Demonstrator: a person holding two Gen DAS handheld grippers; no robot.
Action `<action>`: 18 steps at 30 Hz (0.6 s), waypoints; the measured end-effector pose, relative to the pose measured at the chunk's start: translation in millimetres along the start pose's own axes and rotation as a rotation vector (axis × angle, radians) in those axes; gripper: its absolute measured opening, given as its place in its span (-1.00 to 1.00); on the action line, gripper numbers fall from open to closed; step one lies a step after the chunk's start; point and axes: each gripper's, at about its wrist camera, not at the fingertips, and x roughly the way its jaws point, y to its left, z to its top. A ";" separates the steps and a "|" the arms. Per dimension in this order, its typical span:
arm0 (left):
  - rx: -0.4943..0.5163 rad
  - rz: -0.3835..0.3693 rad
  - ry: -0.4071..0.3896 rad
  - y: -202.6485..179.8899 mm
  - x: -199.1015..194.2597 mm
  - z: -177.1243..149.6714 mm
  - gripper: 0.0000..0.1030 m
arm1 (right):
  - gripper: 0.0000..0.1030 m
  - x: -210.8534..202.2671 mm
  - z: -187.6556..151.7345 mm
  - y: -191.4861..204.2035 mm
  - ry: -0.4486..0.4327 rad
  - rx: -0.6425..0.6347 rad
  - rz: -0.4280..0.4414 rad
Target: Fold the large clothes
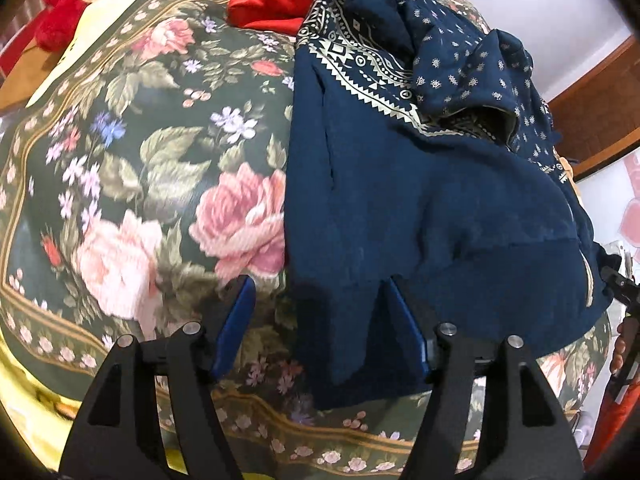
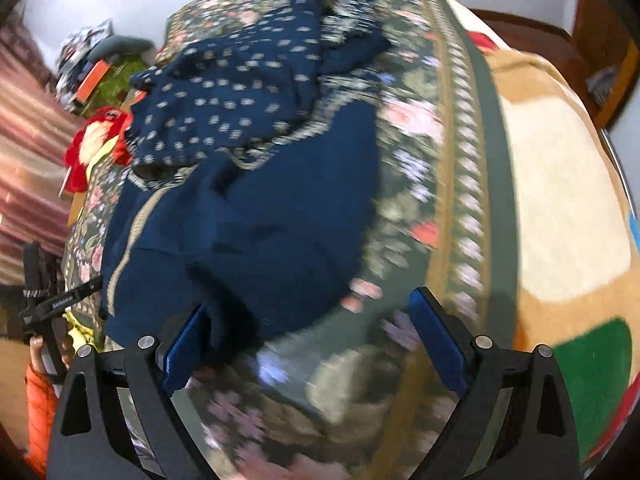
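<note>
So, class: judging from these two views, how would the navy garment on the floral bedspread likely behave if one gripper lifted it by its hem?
The navy garment lies in soft creases and bunches at its far end, so it would probably drape and sag, not hold shape. Its thick-looking folds suggest some weight. The open left gripper straddles the hem; a one-point lift would likely leave the rest dragging over the bedspread.

Navy garment (image 1: pixel 420 200), gold-patterned band, lying rumpled, partly folded on bed

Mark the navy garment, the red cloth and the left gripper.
navy garment (image 1: pixel 420 208), left wrist view, plain lower panel.
red cloth (image 1: pixel 276 0), left wrist view, middle of the fold.
left gripper (image 1: pixel 320 320), left wrist view, midway between fingertips.
</note>
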 end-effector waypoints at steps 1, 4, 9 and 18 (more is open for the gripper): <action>-0.008 -0.005 0.001 0.8 0.0 -2.2 0.28 | 0.82 -3.4 -2.0 -7.2 -0.003 0.022 0.006; -0.033 -0.029 0.006 5.1 0.6 -10.8 0.28 | 0.82 -15.8 -11.7 -28.9 -0.011 0.096 0.040; -0.082 -0.102 0.037 13.7 4.8 -24.1 0.29 | 0.82 -29.9 -18.0 -33.6 -0.041 0.098 -0.027; -0.196 -0.209 0.044 27.8 13.3 -34.5 0.29 | 0.82 -50.9 -0.7 -18.1 -0.142 0.107 0.046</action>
